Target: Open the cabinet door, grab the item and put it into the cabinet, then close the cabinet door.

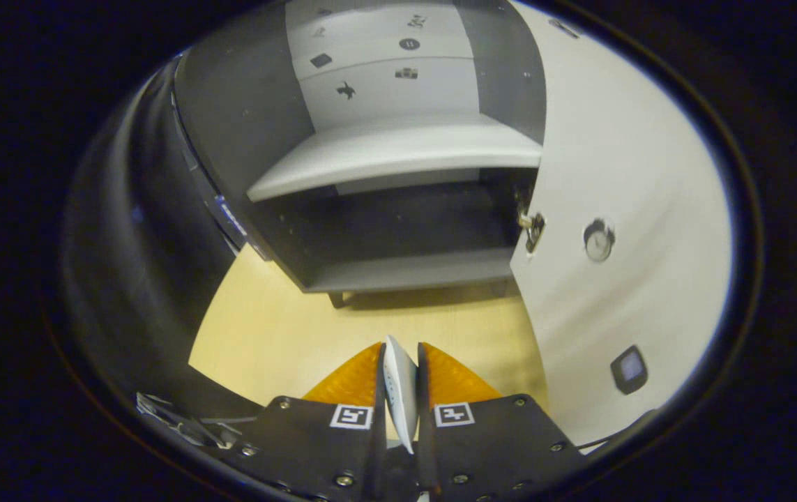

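My gripper is shut on a thin white flat item, which stands edgewise between both fingers. Beyond the fingers, across a stretch of light wooden table, stands the cabinet with its inside showing. A pale upper shelf juts out above a dark lower compartment with a grey floor board. The white cabinet door is swung wide open to the right of the fingers, with a hinge at its inner edge and a round fitting on its face.
The cabinet's dark left side wall rises ahead on the left. A small dark square patch sits low on the door. Small dark marks dot the cabinet's pale back panel. Bare tabletop lies between the fingers and the cabinet.
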Demonstrator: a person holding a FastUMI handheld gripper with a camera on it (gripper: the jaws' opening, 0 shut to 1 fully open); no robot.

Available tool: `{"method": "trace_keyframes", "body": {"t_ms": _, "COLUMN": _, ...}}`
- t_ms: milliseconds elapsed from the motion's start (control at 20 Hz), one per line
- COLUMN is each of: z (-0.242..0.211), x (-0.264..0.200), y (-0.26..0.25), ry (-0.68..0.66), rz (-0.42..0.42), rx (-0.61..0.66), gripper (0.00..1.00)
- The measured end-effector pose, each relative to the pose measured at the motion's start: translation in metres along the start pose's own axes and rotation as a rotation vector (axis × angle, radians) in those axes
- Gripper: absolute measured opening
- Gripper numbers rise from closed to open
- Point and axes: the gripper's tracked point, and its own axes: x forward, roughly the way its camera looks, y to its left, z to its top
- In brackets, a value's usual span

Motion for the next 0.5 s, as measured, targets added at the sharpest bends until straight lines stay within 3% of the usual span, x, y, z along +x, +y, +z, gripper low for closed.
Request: {"method": "trace_keyframes", "body": {"t_ms": 500, "z": 0.159, "x": -0.023, "y": 0.028, "ry": -0.192, "rz": 0.048, "rx": -0.003, "gripper": 0.18}}
